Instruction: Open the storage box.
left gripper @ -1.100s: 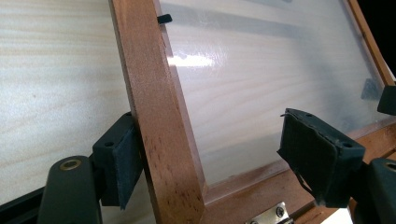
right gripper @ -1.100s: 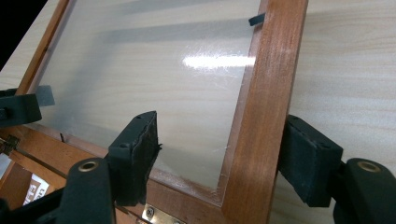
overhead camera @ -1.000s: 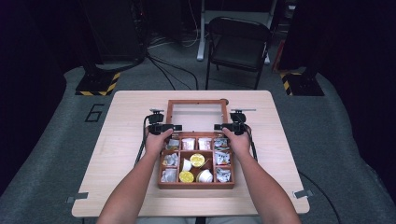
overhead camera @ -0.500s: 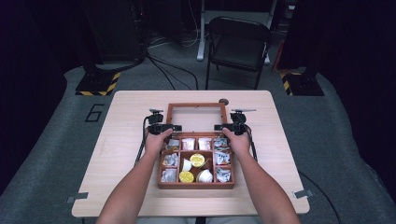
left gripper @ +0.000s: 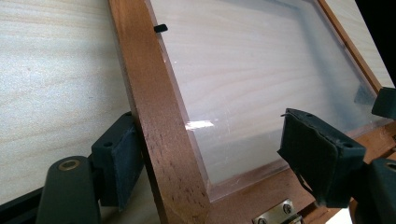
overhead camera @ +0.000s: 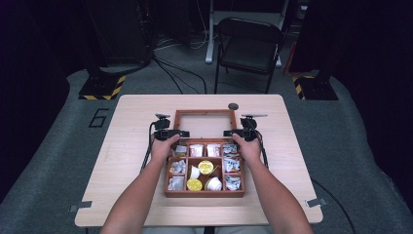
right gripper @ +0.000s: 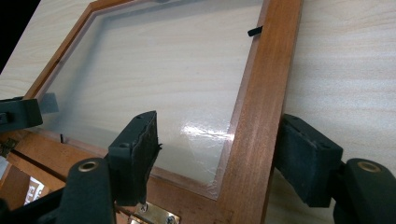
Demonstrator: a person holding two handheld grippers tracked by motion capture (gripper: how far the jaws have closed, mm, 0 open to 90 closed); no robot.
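A brown wooden box with several compartments sits near the table's middle, holding small cups and packets. Its glass-paned lid is hinged at the far side and stands tilted open. My left gripper straddles the lid's left rail; one pad touches the rail's outer face and the other hangs over the glass, so the left gripper is open. My right gripper straddles the right rail the same way; the right gripper is open, with a gap at the inner pad.
A small dark round object lies on the table just beyond the lid's right corner. Brass hinges join lid and box. A folding chair stands behind the light wooden table.
The lid's far edge has drawn back from the dark round object toward the person, so the lid looks shorter from above. Both hands stay at the lid's side rails.
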